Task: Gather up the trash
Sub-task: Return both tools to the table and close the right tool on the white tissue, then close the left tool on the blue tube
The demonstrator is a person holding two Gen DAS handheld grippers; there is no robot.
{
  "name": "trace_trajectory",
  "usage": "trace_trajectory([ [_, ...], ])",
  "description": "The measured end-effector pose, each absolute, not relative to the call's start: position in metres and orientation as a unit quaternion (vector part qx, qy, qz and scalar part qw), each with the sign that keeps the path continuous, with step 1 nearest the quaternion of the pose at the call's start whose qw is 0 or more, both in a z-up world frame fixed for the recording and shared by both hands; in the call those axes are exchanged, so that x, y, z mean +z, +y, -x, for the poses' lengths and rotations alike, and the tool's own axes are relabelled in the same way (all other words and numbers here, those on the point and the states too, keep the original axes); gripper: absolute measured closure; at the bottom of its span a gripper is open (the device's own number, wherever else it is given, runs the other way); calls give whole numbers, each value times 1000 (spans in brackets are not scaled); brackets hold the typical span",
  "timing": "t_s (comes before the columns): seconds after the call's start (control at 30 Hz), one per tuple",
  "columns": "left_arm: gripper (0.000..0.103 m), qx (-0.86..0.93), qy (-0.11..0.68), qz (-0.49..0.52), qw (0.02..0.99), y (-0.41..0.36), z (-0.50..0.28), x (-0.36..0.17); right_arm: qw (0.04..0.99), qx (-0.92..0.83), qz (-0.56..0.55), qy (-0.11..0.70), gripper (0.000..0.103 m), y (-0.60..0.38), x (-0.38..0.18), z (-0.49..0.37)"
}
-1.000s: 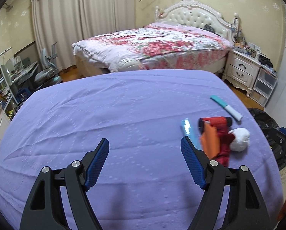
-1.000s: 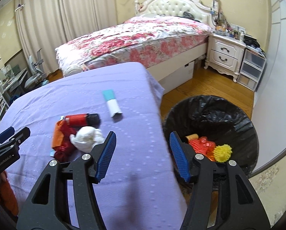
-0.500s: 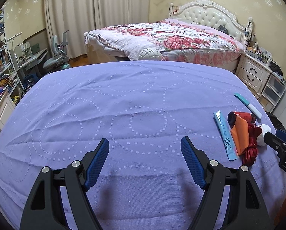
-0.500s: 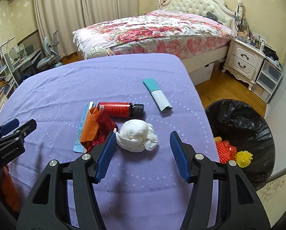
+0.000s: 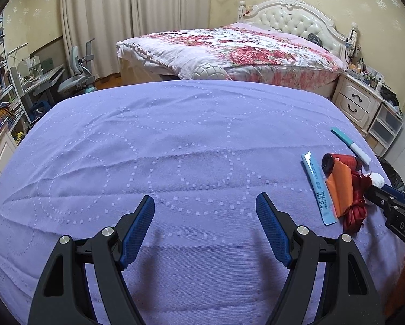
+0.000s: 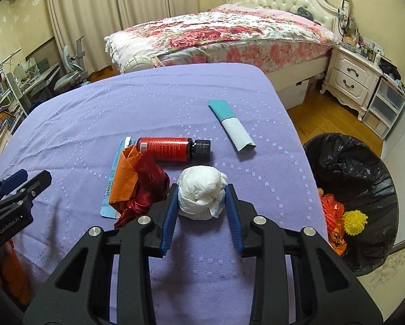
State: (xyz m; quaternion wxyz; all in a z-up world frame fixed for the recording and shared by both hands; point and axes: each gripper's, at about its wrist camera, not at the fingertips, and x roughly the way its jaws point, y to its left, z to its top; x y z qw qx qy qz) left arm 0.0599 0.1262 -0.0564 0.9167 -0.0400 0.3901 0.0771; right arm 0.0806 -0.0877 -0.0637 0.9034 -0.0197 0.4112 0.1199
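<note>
- While the right gripper point(image 6: 201, 197) closes round the white tissue wad point(image 6: 201, 192) near the right edge of the purple table point(image 6: 94, 113), both pads touch its sides, though a firm hold is not certain
- Soft paper may squash and slip out on the lift, falling short of the black bin point(image 6: 365, 168) beyond that edge
- Its left finger lies just beside the red cloth point(image 6: 148, 181), which could snag
- The left gripper point(image 5: 205, 222) hovers wide open and empty
- Count: one wad, one red bottle point(image 6: 170, 149), one orange wrapper point(image 6: 125, 178), one blue strip point(image 6: 111, 187), one teal-white packet point(image 6: 231, 124), one bin
</note>
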Motion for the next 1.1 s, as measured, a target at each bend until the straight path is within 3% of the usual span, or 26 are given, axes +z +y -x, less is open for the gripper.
trace_trajectory([
  [1.1,28,1,433,-27,901,44,-113,-70,911,97,15,401,70,-116,-66,-81],
])
